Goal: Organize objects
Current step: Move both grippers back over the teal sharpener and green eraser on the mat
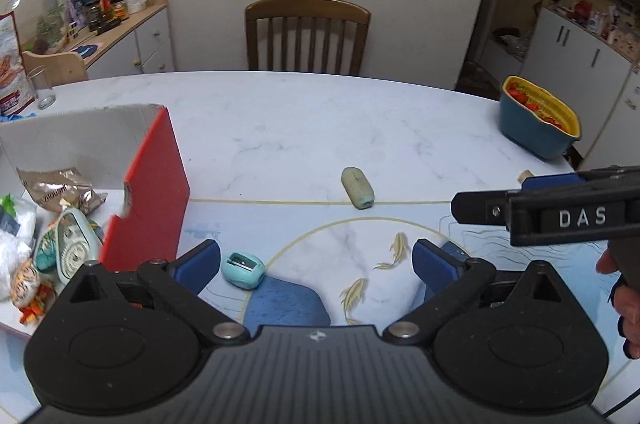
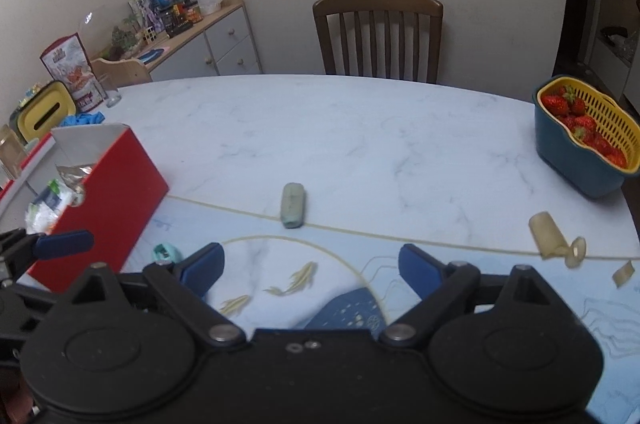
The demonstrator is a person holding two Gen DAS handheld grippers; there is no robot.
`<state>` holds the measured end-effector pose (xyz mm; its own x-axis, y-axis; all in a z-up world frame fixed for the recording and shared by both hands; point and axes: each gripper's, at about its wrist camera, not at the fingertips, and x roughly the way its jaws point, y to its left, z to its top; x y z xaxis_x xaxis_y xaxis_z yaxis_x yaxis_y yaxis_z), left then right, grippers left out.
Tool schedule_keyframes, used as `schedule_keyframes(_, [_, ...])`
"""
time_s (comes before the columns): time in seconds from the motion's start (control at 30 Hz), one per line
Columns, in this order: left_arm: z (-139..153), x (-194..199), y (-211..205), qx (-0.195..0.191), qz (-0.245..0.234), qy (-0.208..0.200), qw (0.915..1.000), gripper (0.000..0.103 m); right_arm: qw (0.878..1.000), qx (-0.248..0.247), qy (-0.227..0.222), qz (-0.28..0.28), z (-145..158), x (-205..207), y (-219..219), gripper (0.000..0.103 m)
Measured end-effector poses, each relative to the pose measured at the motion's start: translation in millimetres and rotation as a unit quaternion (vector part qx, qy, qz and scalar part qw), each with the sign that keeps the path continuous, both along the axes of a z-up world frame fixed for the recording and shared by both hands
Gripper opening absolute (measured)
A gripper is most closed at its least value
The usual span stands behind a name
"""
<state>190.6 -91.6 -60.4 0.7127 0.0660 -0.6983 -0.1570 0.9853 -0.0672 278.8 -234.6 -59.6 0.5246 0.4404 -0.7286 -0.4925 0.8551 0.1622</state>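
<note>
Both tools hang over the marble-patterned worktop [image 1: 320,128] with their jaws spread wide and nothing between the blue pads. In the left wrist view, the left tool [image 1: 316,264] has a small teal pencil sharpener [image 1: 243,270] lying on the worktop just inside its left finger, at about nine o'clock from the gap, close to the finger but not touching it so far as can be seen. A pale green oblong block [image 1: 357,188] lies farther out at roughly twelve o'clock, well apart from the fingertips, across a thin yellow line printed on the worktop. At ten o'clock stands an open red box [image 1: 150,192] already holding a foil packet and other small items. The right tool [image 2: 311,264] shows the same green block at about eleven o'clock, well ahead of it, and the sharpener beside the box at nine o'clock. A cream-coloured open bottle [image 2: 546,234] lies on its side at two o'clock, and a strawberry basket [image 2: 576,152] sits beyond it.
</note>
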Motion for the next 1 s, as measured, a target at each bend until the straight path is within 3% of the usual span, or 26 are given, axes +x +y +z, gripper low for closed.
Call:
schedule_keyframes(0.23, [-25, 16, 2, 0.011, 0.047, 0.015, 0.9987, 0.103, 1.0, -0.005, 0.01, 0.013, -13, 25, 5, 0.092])
schedule_keyframes(0.67, [-60, 42, 17, 0.006, 0.109, 0.042, 0.9932, 0.101, 0.997, -0.026, 0.033, 0.061, -48, 57, 40, 0.078])
schedule_keyframes(1.0, [-71, 53, 31, -0.007, 0.131, 0.059, 0.9896, 0.071, 0.996, -0.046, 0.038, 0.069, -73, 76, 67, 0.067])
